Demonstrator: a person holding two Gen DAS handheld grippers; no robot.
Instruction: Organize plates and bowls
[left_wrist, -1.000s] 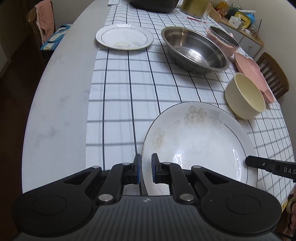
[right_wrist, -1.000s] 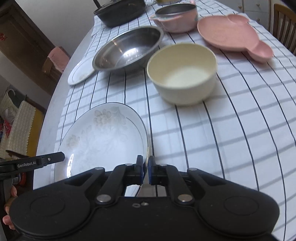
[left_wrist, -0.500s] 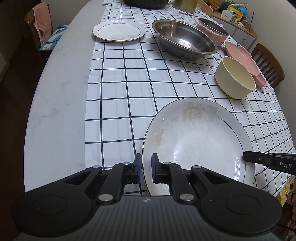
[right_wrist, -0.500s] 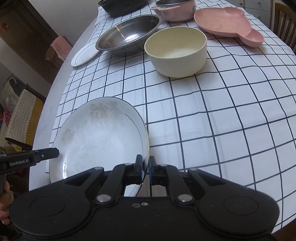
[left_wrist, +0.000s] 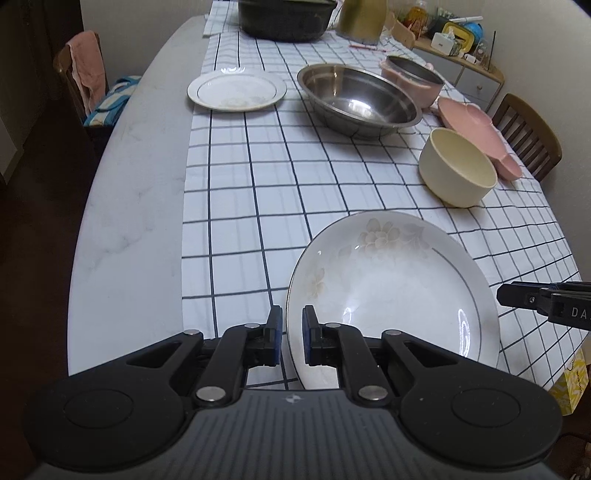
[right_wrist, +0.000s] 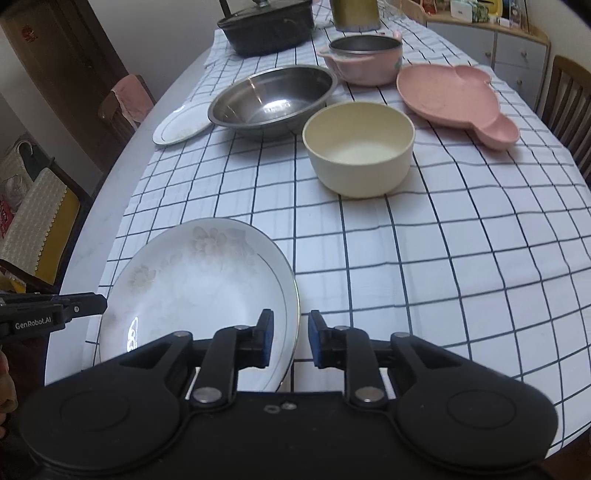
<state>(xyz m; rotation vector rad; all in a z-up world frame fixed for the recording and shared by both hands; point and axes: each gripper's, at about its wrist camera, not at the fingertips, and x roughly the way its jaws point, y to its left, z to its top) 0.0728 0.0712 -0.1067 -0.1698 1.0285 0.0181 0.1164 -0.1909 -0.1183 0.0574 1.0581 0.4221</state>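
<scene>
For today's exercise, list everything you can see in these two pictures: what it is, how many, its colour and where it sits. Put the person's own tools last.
Flowered plate: 1, white, near table edge, rim between both grippers' fingers.
Small plate: 1, white, far left on the cloth.
Metal bowl: 1, silver, centre back.
Round bowl: 1, cream, in front of the metal bowl.
Divided plate: 1, pink, right side.
Pot: 1, pink, metal-lined, behind the metal bowl.
Roasting pan: 1, black, far end.
Tablecloth: 1, white with dark checks, over the table.
Table: 1, pale marble.
Chairs: at least 2, wooden, at the sides.
Left gripper: 1, black, shut on the flowered plate's rim.
Right gripper: 1, black, jaws opening off the rim.
</scene>
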